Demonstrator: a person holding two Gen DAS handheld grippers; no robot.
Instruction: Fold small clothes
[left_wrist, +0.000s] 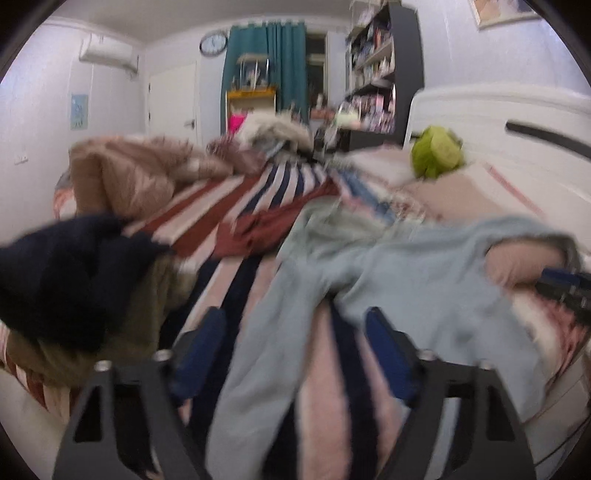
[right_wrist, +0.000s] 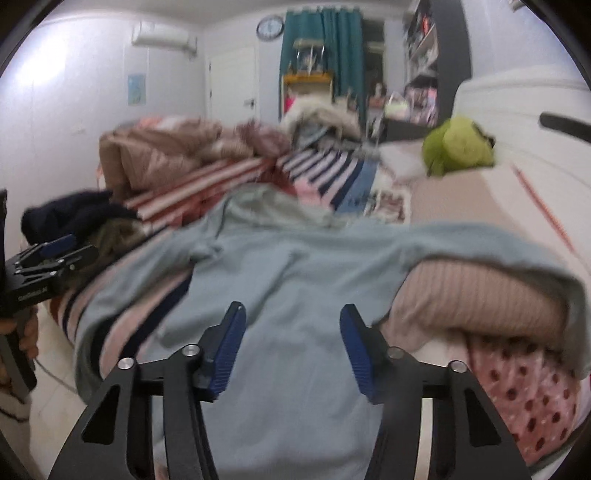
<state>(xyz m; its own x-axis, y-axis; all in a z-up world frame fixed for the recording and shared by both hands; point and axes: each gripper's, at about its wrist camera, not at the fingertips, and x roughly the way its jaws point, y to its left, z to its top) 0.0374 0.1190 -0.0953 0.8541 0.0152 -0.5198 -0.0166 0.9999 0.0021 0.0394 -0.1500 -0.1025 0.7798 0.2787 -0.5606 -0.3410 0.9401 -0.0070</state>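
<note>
Mostly blurred pale-blue garment (right_wrist: 295, 266)

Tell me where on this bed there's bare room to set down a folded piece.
Free: the plain beige stretch between the green plush and the pale blue garment. Crowded: the left edge, with the dark navy clothes and the tan quilt; the far end is heaped too. The garment covers the middle.

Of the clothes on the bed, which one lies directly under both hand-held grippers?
The pale blue garment, spread flat in front; the dark navy piece and the beige jacket lie heaped farther off to the left.
</note>
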